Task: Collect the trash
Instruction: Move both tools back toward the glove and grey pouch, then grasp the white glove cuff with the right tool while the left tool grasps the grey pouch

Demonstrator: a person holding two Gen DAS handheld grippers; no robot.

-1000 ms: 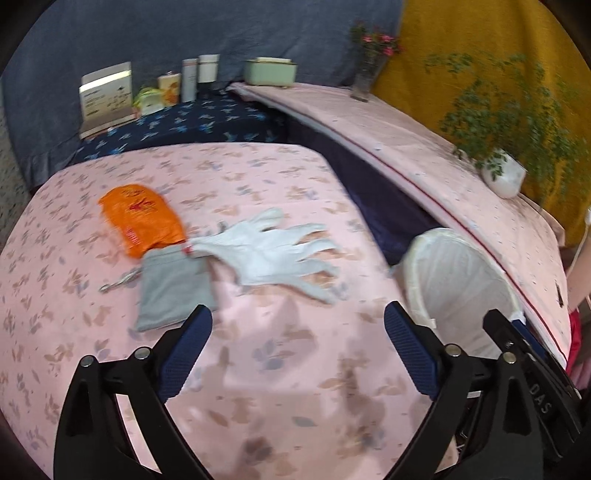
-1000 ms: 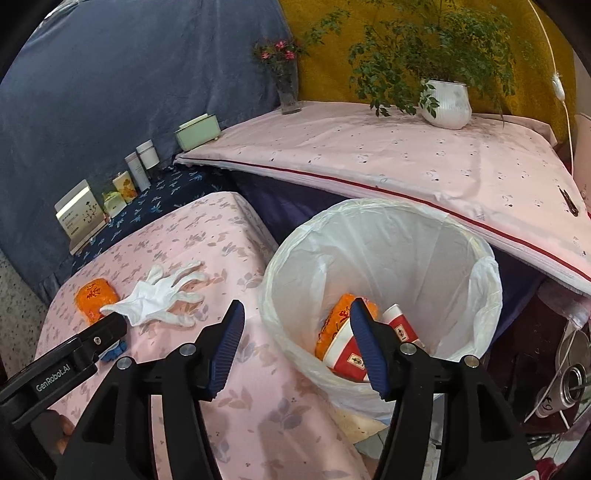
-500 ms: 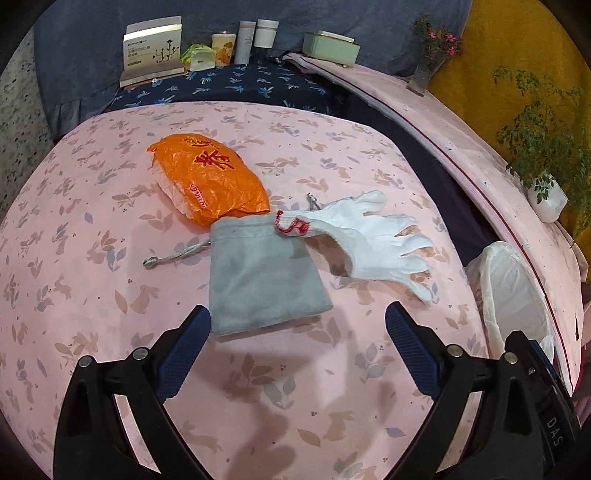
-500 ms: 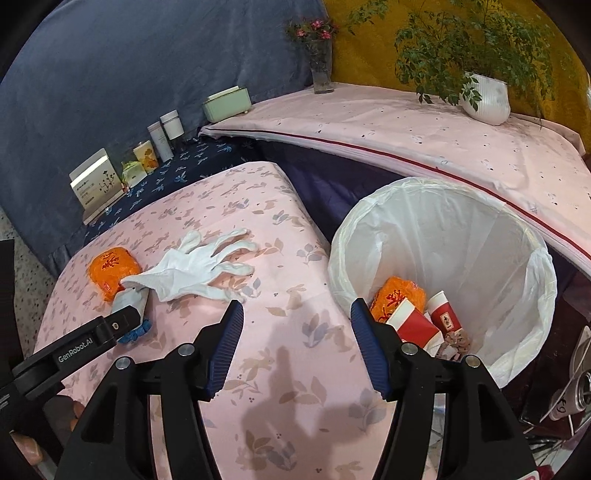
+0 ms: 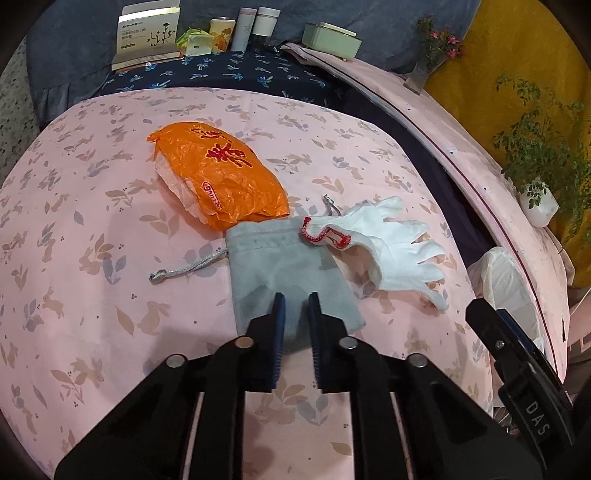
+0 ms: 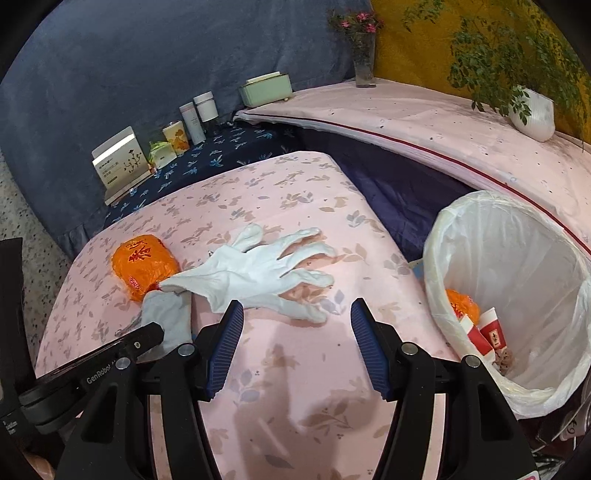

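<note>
On the pink tablecloth [image 5: 92,295] lie an orange plastic bag [image 5: 218,177], a grey drawstring pouch [image 5: 280,258] and a white glove [image 5: 391,243]. My left gripper [image 5: 295,299] is closing, its jaws nearly together, and its pads pinch the near end of the pouch, where the cloth creases. My right gripper [image 6: 295,310] stands open just above the cloth, close in front of the glove [image 6: 255,273], with nothing between its fingers. The pouch [image 6: 168,314] and orange bag [image 6: 142,262] lie to its left. The white-lined bin [image 6: 517,258] at the right holds an orange bag and red paper cups [image 6: 487,332].
Boxes and bottles [image 5: 255,26] line the dark blue cloth at the back. A green tin [image 5: 332,37], a flower vase [image 6: 364,55] and a potted plant [image 6: 532,110] stand on the pink ledge [image 6: 443,122] behind the bin. A dark gap separates table and ledge.
My left gripper came down over the grey pouch and its wide-open jaws closed onto it. My right gripper swung left from above the bin to the table in front of the glove.
</note>
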